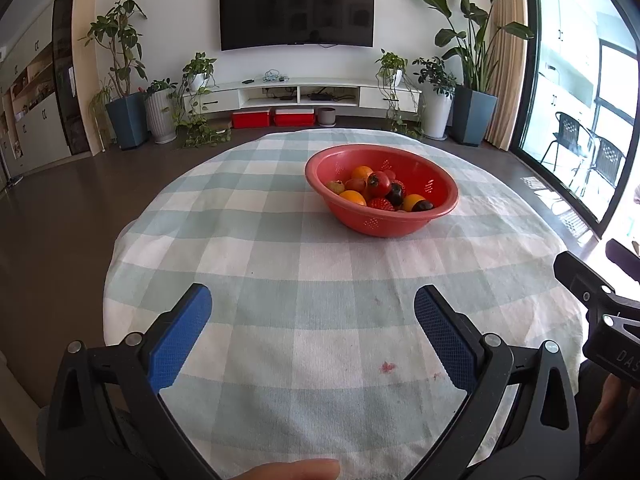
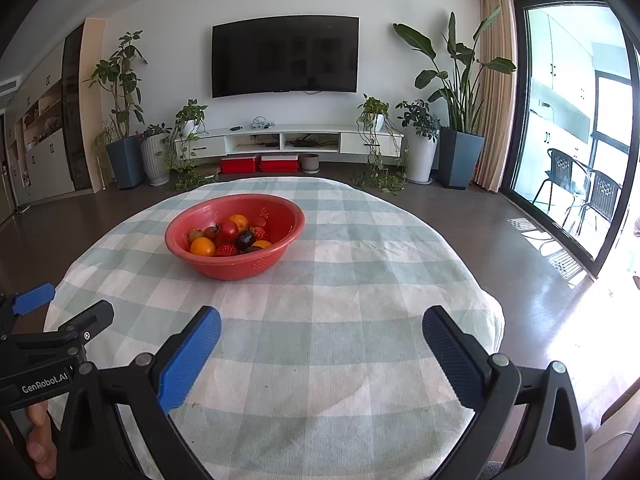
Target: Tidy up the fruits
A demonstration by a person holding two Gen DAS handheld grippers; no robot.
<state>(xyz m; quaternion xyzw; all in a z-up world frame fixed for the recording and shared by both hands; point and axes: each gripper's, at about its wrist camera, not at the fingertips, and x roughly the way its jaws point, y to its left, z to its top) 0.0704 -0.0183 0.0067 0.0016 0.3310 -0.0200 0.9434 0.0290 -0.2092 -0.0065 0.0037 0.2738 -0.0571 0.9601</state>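
A red colander bowl [image 1: 416, 222] stands on the round table with a checked cloth [image 1: 280, 264]. It holds several fruits: oranges [image 1: 353, 197], a red tomato [image 1: 379, 184], strawberries [image 1: 380, 203] and dark plums [image 1: 396, 194]. My left gripper [image 1: 313, 300] is open and empty over the near cloth, well short of the bowl. In the right wrist view the bowl [image 2: 236, 270] sits ahead to the left, and my right gripper [image 2: 321, 322] is open and empty over the cloth [image 2: 360, 280].
The right gripper's body [image 1: 600, 304] shows at the right edge of the left wrist view, the left gripper's body [image 2: 48, 340] at the left edge of the right wrist view. Small red stains [image 1: 387, 367] mark the cloth. Plants, a TV cabinet and a glass door stand beyond.
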